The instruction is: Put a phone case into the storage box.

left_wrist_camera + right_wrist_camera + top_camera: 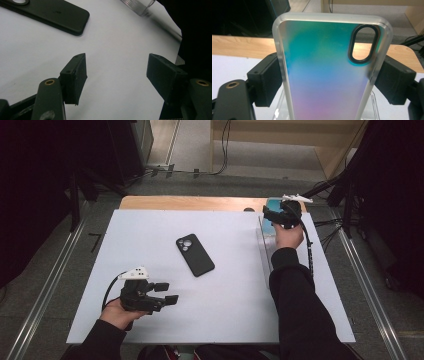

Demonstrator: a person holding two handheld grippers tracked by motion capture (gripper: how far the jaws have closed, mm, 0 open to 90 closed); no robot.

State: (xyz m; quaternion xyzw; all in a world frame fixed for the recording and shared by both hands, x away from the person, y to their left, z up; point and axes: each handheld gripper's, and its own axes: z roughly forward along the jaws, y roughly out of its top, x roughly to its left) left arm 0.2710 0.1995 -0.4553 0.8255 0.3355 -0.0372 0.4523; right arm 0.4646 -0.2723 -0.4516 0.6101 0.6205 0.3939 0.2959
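A black phone (195, 255) lies camera side up in the middle of the white table (235, 295); its lower end (50, 12) shows in the left gripper view. My left gripper (167, 293) rests near the front left, open, with nothing between its fingers (75, 77). At the far right my right gripper (277, 215) is shut on an iridescent teal-to-pink phone case (324, 75) with a frosted rim and an oval camera cutout. The case (274, 201) stands upright, gripped across its width by the jaws of my right gripper (328, 80).
A clear plastic holder (264, 245) lies along the table's right side, just below the held case, and its edge (374, 107) shows in the right gripper view. A wooden table edge (190, 202) runs along the back. Cables trail on the floor beyond.
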